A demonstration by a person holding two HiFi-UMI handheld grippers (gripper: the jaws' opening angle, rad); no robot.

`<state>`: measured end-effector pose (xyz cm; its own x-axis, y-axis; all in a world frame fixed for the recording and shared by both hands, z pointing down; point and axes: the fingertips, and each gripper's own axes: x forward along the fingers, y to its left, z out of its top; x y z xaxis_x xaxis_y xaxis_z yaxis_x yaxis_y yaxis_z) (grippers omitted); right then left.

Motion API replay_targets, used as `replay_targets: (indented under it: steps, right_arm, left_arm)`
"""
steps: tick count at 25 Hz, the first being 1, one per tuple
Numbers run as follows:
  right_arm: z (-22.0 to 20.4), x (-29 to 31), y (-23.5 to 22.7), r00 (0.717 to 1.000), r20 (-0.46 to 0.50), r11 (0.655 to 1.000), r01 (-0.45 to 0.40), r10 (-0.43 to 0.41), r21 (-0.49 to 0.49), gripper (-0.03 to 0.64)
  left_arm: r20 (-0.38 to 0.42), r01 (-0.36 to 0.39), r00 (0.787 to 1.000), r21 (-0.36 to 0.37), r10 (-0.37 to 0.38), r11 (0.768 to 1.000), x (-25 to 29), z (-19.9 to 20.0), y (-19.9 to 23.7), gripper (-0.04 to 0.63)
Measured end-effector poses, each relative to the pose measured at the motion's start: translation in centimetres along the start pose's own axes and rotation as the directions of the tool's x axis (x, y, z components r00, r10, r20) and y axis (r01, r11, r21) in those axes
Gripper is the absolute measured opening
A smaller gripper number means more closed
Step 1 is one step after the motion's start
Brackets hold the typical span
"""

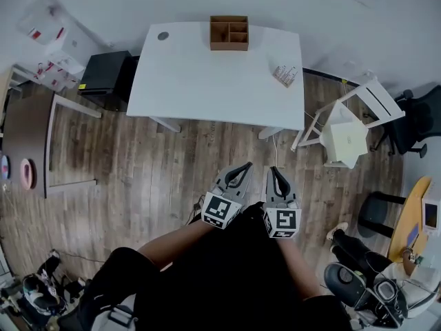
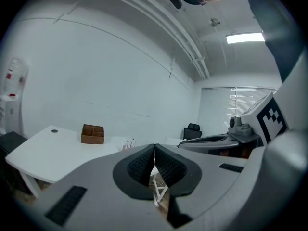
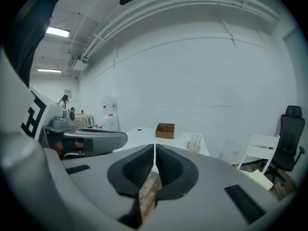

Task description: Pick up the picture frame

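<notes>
The picture frame [image 1: 284,74] is a small light frame with a patterned face, near the right edge of the white table [image 1: 207,81]. It shows far off in the left gripper view [image 2: 129,144] and in the right gripper view [image 3: 194,143]. Both grippers hang side by side over the wooden floor, well short of the table. My left gripper [image 1: 242,165] [image 2: 154,148] has its jaws pressed together with nothing between them. My right gripper [image 1: 273,169] [image 3: 154,148] is likewise shut and empty.
A brown wooden organiser box [image 1: 229,33] stands at the table's far edge. A white chair [image 1: 348,126] lies tipped to the table's right, with a black office chair [image 1: 420,119] beyond it. A black cabinet [image 1: 103,74] sits left of the table.
</notes>
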<state>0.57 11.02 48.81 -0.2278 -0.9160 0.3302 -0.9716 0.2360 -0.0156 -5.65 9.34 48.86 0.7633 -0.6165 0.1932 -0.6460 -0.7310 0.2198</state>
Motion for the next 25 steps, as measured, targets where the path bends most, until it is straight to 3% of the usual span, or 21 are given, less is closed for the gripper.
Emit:
replay_targets:
  steps: [11, 16, 25]
  right_arm:
    - [-0.2, 3.3, -2.2, 1.0, -0.028, 1.0, -0.013, 0.013, 0.014, 0.035]
    - [0.8, 6.2, -5.5, 0.999, 0.015, 0.998, 0.036, -0.037, 0.045, 0.035]
    - [0.8, 14.6, -12.1, 0.999, -0.007, 0.993, 0.037, -0.036, 0.108, 0.035]
  left_arm:
    - [-0.014, 0.011, 1.0, -0.059, -0.012, 0.998, 3.3, -0.4, 2.0, 0.014]
    - [-0.028, 0.001, 1.0, -0.051, -0.003, 0.999, 5.8, 0.1, 3.9, 0.014]
    - [-0.042, -0.023, 0.999, -0.066, 0.02, 0.998, 15.2, 2.7, 9.9, 0.014]
